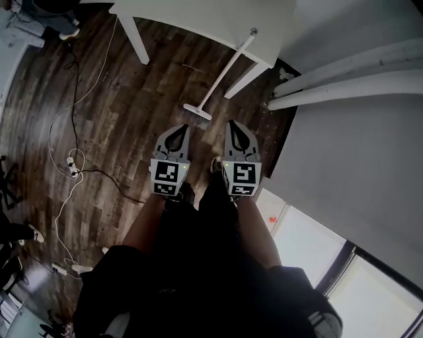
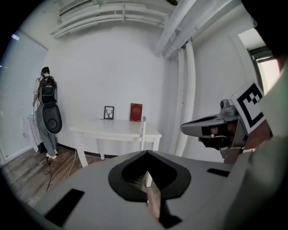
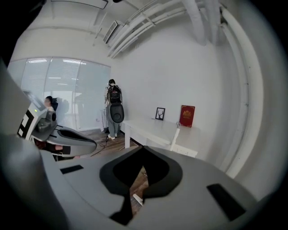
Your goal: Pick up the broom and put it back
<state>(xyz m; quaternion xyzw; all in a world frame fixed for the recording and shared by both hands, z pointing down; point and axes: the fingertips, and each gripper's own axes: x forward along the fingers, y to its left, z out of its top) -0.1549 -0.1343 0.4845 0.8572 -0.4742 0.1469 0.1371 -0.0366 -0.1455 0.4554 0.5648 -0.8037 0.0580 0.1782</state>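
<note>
Left tool (image 1: 177, 129) and right tool (image 1: 236, 125) side by side at frame centre, jaws together on both, nothing clamped. Broom (image 1: 225, 74) just above them in frame, touching neither, propped against edge of white table (image 1: 198, 20), bristles down on dark wood floor (image 1: 119, 99) (white cable (image 1: 51, 135) trailing at left). White walls, white pipes (image 1: 344, 69) at upper right. Framed picture (image 2: 109, 112) and red book (image 2: 136, 112) on table, against wall.
</note>
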